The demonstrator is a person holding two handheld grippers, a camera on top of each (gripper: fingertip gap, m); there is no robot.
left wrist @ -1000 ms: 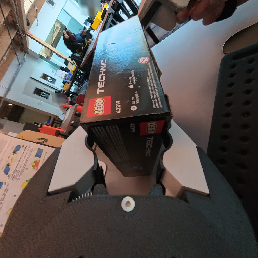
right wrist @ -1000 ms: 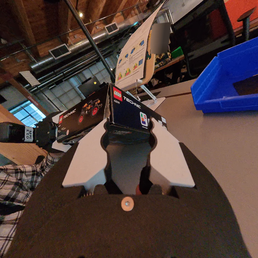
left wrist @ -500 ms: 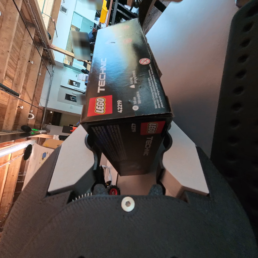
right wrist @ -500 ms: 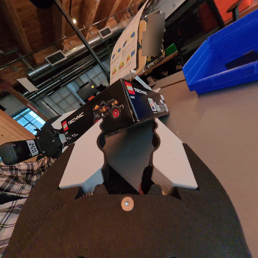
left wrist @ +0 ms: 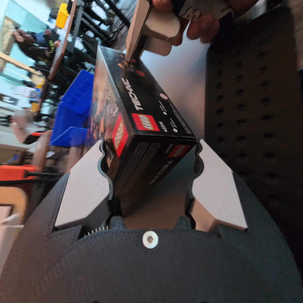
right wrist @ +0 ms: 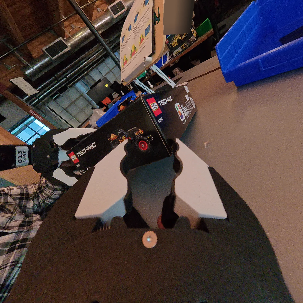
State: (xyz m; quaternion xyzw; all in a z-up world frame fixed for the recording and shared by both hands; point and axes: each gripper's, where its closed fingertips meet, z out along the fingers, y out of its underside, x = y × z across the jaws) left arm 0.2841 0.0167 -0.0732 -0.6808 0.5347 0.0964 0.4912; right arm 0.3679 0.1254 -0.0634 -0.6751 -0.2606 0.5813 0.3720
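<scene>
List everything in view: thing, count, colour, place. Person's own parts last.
toy box: one, black, held above the table
table: one, grey-brown, under the box
bins: at least two, blue, far side of the table
instruction sheet: one, white, on a stand behind the box
perforated panel: one, dark, right edge of the left wrist view
left hand-held gripper: closed on one box end
right hand-held gripper: at the other end
plaid sleeve: one, lower left

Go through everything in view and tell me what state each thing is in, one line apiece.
Black toy box: shut, held tilted above the table.
Left claw: shut on one end of the box.
Right claw: closed on the other end.
Blue bin: open-topped, resting on the table.
Instruction sheet: upright on its stand.
</scene>
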